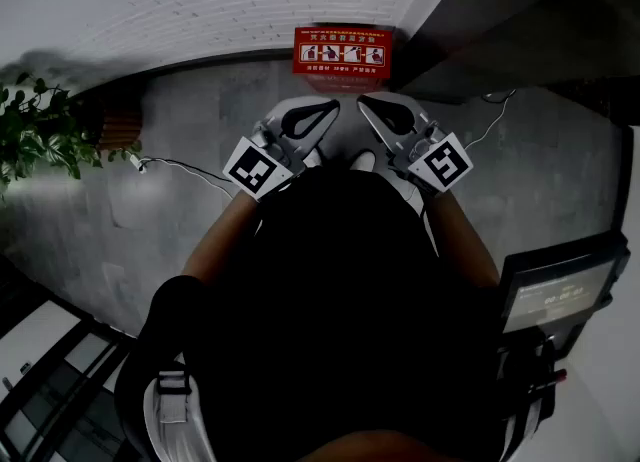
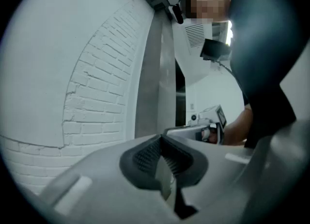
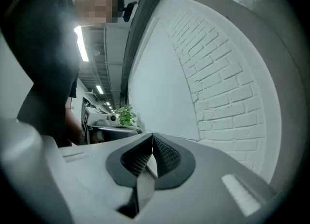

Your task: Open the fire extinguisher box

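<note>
The red fire extinguisher box (image 1: 342, 53) stands on the grey floor against the white brick wall, straight ahead of me in the head view. Both grippers are held close to my chest, short of the box, with their tips angled toward each other. My left gripper (image 1: 334, 107) is shut with nothing in it, and its ribbed pads (image 2: 147, 154) meet at the tip. My right gripper (image 1: 363, 103) is also shut and empty, pads (image 3: 164, 153) pressed together. Each gripper view looks along the brick wall and catches the other gripper; the box shows in neither.
A potted plant (image 1: 40, 130) stands at the left, with a thin cable (image 1: 185, 163) lying on the floor beside it. A dark wall section (image 1: 500, 10) juts out right of the box. A machine with a dark panel (image 1: 560, 290) sits at my right.
</note>
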A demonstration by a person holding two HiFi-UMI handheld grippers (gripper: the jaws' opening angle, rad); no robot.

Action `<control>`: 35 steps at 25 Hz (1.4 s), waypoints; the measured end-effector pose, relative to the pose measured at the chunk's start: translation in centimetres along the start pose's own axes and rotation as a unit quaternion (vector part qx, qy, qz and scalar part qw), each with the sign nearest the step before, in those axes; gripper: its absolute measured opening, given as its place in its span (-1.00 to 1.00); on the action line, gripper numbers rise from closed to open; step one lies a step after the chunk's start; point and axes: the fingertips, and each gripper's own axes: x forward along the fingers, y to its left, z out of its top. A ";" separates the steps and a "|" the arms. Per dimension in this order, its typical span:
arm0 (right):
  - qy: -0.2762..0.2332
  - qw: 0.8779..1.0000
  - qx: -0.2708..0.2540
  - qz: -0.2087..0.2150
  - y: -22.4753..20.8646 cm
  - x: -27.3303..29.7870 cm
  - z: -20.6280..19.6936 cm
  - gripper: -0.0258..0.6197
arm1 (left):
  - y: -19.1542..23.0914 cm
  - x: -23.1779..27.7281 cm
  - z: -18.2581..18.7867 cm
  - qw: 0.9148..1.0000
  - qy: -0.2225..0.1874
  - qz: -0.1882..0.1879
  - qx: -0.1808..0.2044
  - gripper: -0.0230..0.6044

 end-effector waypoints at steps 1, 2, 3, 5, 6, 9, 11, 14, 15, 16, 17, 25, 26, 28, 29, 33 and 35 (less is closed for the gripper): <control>0.000 1.000 0.001 0.000 0.0 -0.4 -0.1 -0.90 | -0.3 0.2 -0.1 1.000 0.001 0.002 0.000 -0.92; -0.001 1.000 0.001 0.000 -0.1 -0.8 -0.2 -0.90 | -0.6 0.4 -0.1 1.000 0.001 0.004 0.001 -0.92; -0.001 1.000 0.001 0.001 -0.1 -1.2 -0.2 -0.90 | -0.9 0.5 -0.2 1.000 0.002 0.006 0.001 -0.92; -0.001 1.000 0.001 0.004 0.0 -1.6 -0.4 -0.90 | -1.3 0.5 -0.4 1.000 0.002 0.010 0.004 -0.92; 0.001 1.000 0.001 0.006 0.0 -1.7 -0.6 -0.90 | -1.3 0.6 -0.6 1.000 0.004 0.012 0.004 -0.92; 0.004 1.000 0.005 0.012 -0.9 -1.3 -0.7 -0.90 | -0.5 1.1 -0.9 1.000 0.009 0.018 0.002 -0.92; 0.006 1.000 0.010 0.014 -1.3 -0.7 -0.6 -0.90 | 0.3 1.1 -0.9 1.000 0.012 0.021 -0.001 -0.92; 0.011 1.000 0.010 0.011 -0.8 0.0 -0.5 -0.90 | 0.7 0.4 -0.6 1.000 0.009 0.021 -0.004 -0.92; 0.013 1.000 0.011 0.009 -0.9 0.2 -0.6 -0.90 | 0.9 0.4 -0.5 1.000 0.007 0.021 -0.004 -0.92; 0.015 1.000 0.011 0.008 -1.3 0.6 -0.7 -0.90 | 1.5 0.6 -0.6 1.000 0.006 0.020 -0.006 -0.92; 0.018 1.000 0.012 0.006 -2.2 1.4 -0.8 -0.90 | 2.5 0.9 -0.7 1.000 0.005 0.019 -0.008 -0.92; 0.046 0.997 0.054 -0.025 -10.4 9.6 -3.5 -0.90 | 13.6 3.3 -3.7 0.999 0.004 0.000 -0.042 -0.92; 0.047 0.996 0.063 -0.033 -11.3 10.2 -4.2 -0.90 | 14.6 3.4 -4.6 0.999 0.005 -0.004 -0.045 -0.92; 0.049 0.994 0.082 -0.054 -12.6 11.0 -5.7 -0.90 | 15.8 3.4 -6.3 0.998 0.011 -0.016 -0.053 -0.92; 0.051 0.992 0.092 -0.067 -13.3 11.1 -6.5 -0.89 | 16.1 3.4 -7.0 0.998 0.016 -0.023 -0.059 -0.92; 0.064 0.981 0.133 -0.126 -17.1 10.2 -10.9 -0.89 | 17.1 4.8 -9.8 0.995 0.047 -0.048 -0.073 -0.92; 0.083 0.973 0.160 -0.147 -18.7 9.6 -14.2 -0.89 | 17.4 5.7 -11.6 0.993 0.065 -0.053 -0.078 -0.92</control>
